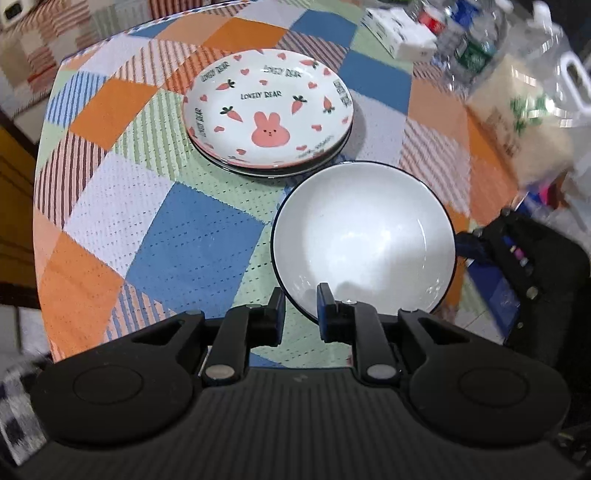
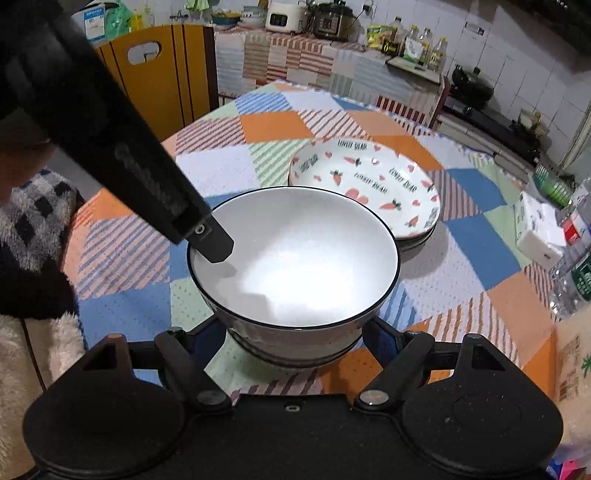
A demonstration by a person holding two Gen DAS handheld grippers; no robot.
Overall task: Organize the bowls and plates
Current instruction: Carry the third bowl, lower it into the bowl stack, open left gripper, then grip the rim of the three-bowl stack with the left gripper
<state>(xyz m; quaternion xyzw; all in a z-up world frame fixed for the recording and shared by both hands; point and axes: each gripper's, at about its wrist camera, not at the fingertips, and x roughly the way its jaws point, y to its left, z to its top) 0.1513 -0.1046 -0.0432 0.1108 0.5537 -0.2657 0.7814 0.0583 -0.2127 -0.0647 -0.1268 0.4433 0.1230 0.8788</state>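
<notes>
A white bowl (image 1: 364,240) with a thin dark rim sits low over the patchwork tablecloth (image 1: 192,236). My left gripper (image 1: 301,310) is shut on its near rim, one finger inside and one outside. In the right wrist view the same bowl (image 2: 295,258) fills the space between my right gripper's (image 2: 295,332) wide-set fingers, whose blue pads lie against its lower sides. The left gripper's finger (image 2: 214,247) reaches into the bowl from the upper left. Behind the bowl a bunny-and-carrot plate (image 1: 269,110) (image 2: 369,184) lies on top of a dark-rimmed plate.
Plastic bottles (image 1: 469,40) and a white box (image 1: 402,33) crowd the table's far right, with a large clear jug (image 1: 554,85) and a paper bag beside them. A yellow chair (image 2: 159,74) stands behind the table. A fuzzy sleeve (image 2: 33,236) is at the left.
</notes>
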